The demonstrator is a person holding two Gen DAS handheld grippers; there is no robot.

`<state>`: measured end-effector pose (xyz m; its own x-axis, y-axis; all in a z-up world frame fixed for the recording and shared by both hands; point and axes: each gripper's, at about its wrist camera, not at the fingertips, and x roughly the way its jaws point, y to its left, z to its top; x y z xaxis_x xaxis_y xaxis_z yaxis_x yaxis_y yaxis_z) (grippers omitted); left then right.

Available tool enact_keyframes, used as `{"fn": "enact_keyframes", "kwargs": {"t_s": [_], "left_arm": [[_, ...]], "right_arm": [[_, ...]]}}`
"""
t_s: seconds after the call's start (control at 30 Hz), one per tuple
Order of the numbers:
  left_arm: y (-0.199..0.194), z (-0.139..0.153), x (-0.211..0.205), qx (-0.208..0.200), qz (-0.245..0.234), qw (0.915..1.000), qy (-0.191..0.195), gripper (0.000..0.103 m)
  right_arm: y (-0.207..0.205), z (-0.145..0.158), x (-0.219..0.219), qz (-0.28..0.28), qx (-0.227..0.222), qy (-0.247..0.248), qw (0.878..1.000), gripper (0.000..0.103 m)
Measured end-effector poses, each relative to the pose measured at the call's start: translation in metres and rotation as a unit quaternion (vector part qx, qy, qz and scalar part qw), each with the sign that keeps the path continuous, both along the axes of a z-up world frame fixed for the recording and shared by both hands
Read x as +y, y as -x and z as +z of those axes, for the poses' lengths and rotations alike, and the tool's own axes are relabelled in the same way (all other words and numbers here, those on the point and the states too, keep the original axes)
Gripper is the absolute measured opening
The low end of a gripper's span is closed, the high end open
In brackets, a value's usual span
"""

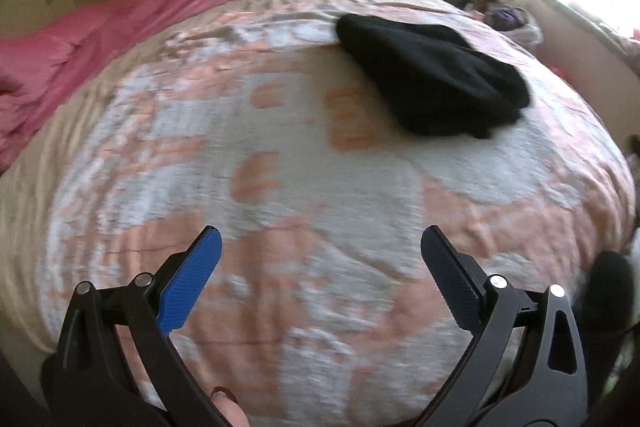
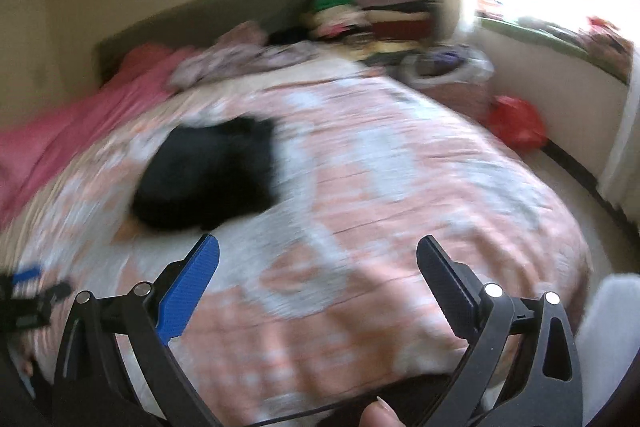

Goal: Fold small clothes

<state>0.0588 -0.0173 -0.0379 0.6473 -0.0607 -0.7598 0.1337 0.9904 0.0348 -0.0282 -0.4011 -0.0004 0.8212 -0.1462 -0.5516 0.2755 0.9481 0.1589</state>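
Clothes come down to one black garment [image 1: 432, 75], a dark bundle on the bed [image 1: 280, 187]; left hand-held gripper [image 1: 320, 251] gapes wide with nothing in it, well short of the cloth; right hand-held gripper [image 2: 318, 257] likewise spread and empty, garment [image 2: 208, 175] ahead to its left; both views blur; I'd slow down, then pinch an edge, not the bulk.
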Motion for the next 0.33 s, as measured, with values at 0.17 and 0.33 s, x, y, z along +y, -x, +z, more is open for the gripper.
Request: {"fn": "enact_keyframes", "kwargs": {"t_s": [0.17, 0.33], "left_arm": [[-0.034, 0.013, 0.084, -0.011, 0.09, 0.9955, 0.028, 0.094], [-0.079, 0.007, 0.223, 0.004, 0.223, 0.9747, 0.005, 0.094]], "right_arm": [[0.061, 0.01, -0.129, -0.218, -0.036, 0.006, 0.975, 0.098], [0.165, -0.032, -0.258, -0.443, 0.02, -0.001, 0.896, 0.098]]}}
